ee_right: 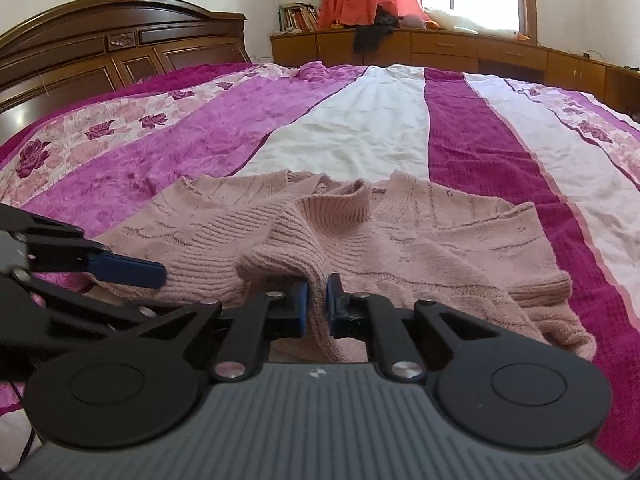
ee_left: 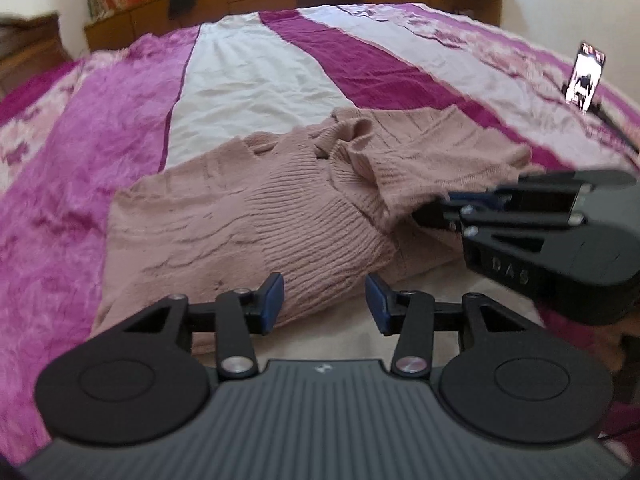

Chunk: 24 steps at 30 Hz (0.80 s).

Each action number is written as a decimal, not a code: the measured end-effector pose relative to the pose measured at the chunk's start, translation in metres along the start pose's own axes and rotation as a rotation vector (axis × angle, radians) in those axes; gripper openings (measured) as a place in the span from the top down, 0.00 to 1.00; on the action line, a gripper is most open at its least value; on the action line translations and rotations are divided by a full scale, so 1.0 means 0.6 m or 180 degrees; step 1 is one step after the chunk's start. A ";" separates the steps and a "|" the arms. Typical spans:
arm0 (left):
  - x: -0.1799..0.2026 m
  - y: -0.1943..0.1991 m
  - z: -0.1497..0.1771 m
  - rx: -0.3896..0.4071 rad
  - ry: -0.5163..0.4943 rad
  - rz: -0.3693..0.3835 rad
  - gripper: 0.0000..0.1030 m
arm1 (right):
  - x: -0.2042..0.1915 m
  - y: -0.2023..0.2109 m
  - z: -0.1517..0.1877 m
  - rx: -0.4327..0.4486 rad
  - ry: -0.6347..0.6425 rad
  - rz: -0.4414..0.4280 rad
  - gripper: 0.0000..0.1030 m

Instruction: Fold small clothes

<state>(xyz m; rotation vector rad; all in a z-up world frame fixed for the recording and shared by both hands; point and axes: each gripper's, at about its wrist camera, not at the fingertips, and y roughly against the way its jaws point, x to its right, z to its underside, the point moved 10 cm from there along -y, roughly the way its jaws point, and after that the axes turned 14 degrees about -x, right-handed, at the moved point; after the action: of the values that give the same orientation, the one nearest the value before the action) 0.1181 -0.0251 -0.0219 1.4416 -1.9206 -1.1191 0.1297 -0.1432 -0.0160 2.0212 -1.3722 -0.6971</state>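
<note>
A pink knitted sweater (ee_left: 256,208) lies rumpled on the striped bedspread (ee_left: 248,76), with its ribbed collar bunched up near the middle. My left gripper (ee_left: 325,302) hovers open just above the sweater's near hem, with nothing between its blue pads. In the right wrist view my right gripper (ee_right: 317,302) is shut on a raised fold of the sweater (ee_right: 440,240) near its near edge. From the left wrist view, the right gripper (ee_left: 448,210) reaches in from the right, its tips buried in the knit. A blue fingertip (ee_right: 128,270) of the left gripper rests by the sweater's left side.
A phone on a small stand (ee_left: 586,76) sits on the bed at the far right. A wooden headboard (ee_right: 100,52) bounds the bed at the left. Low wooden cabinets (ee_right: 440,48) with books, toys and a curtain run along the far wall.
</note>
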 end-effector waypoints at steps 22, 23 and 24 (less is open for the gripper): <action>0.002 -0.018 -0.022 0.0412 -0.0473 -0.0358 0.85 | 0.045 0.014 -0.040 0.0134 0.0193 0.0298 0.90; -0.007 -0.015 -0.027 0.0418 -0.0441 -0.0372 0.86 | 0.047 0.013 -0.042 0.0137 0.0221 0.0323 0.90; -0.018 -0.013 -0.034 0.0428 -0.0416 -0.0420 0.86 | 0.048 0.013 -0.044 0.0143 0.0250 0.0349 0.90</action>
<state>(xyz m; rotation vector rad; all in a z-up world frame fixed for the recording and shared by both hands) 0.1417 -0.0220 -0.0163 1.6241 -2.0500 -1.1894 0.1530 -0.1681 0.0054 1.9695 -1.4522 -0.5375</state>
